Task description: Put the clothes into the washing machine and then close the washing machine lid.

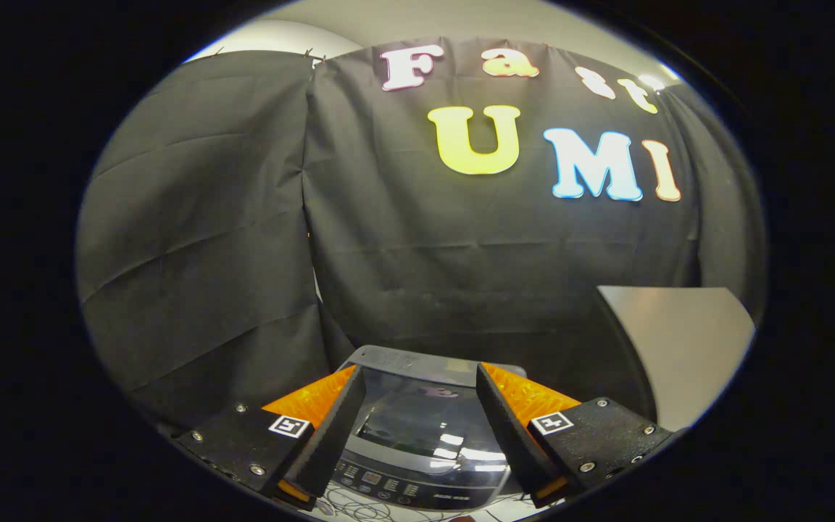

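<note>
Hovering gripper (421,377) w/ jaws apart, nothing between, glossy dark-lidded boxy washing machine (417,442) below, lid prob. closed

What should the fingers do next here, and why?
Probably ease back and away. The washing machine sits between and just beyond the open, empty fingers, its glass lid apparently lying flat and shut, and no clothes lie around it, so the job looks about done.
</note>
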{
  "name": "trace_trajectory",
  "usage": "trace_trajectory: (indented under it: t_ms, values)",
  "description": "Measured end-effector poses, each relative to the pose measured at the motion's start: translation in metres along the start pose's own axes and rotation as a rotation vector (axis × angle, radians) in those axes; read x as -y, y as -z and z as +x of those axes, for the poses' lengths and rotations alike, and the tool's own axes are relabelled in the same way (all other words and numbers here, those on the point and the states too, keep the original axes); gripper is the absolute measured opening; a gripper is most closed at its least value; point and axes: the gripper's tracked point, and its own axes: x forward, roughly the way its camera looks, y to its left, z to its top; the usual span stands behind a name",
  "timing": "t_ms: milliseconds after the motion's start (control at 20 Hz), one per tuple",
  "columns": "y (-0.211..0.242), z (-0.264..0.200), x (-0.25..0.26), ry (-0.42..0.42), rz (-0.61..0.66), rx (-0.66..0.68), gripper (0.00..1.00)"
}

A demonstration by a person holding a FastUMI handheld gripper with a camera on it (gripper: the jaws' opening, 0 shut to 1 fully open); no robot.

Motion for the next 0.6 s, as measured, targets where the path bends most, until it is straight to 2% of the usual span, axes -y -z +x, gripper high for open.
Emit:
trace_trajectory:
  t_ms: [250, 600]
  values:
    - [-0.011, -0.062, 0.055, 0.039, -0.005, 0.062, 0.95]
    - [-0.015, -0.145, 0.138, 0.136, 0.013, 0.127, 0.95]
